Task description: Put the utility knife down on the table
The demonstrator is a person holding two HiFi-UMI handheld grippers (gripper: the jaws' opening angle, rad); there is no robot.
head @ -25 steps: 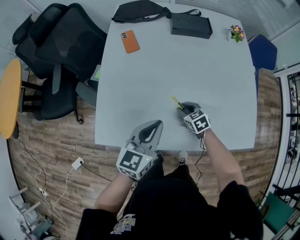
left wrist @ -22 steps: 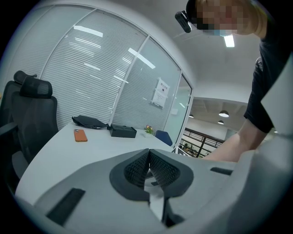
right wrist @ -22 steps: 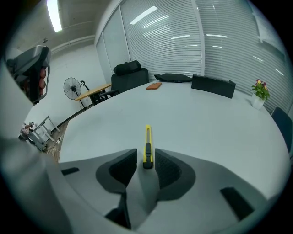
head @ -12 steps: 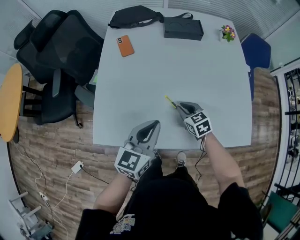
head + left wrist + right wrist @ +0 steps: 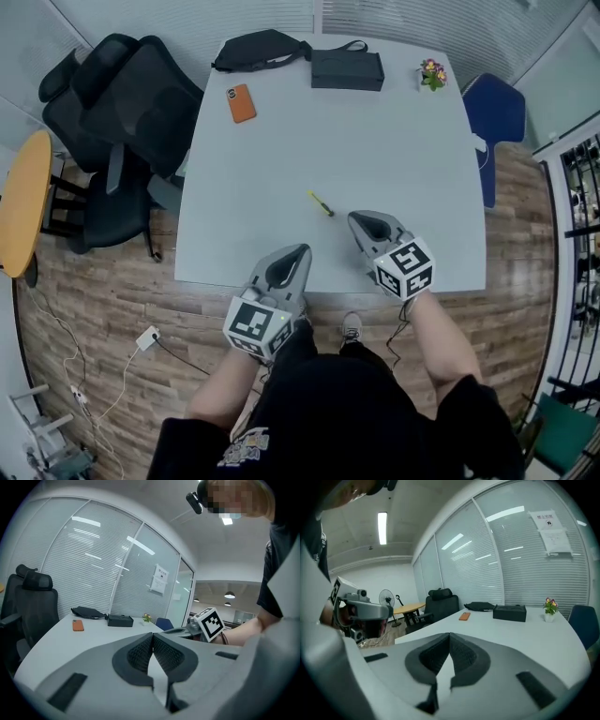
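Right gripper (image 5: 362, 218) was closed on nothing, and left gripper (image 5: 297, 253) likewise. Utility knife (image 5: 321, 203) lay flat on the table (image 5: 422, 159), near the right gripper's 10 o'clock. Its long axis ran 10-to-4 o'clock, yellow end toward 10. Orange phone (image 5: 241, 103), black bag (image 5: 258, 49) and black box (image 5: 347, 68) sat well apart toward 12. A second before, the right gripper had been at the knife's dark end; it had pulled clear.

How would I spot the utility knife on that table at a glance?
Look at the white table. Everything else sits toward its far end; the utility knife lies alone nearer the person. It is a thin yellow stick, slimmer than anything else there.
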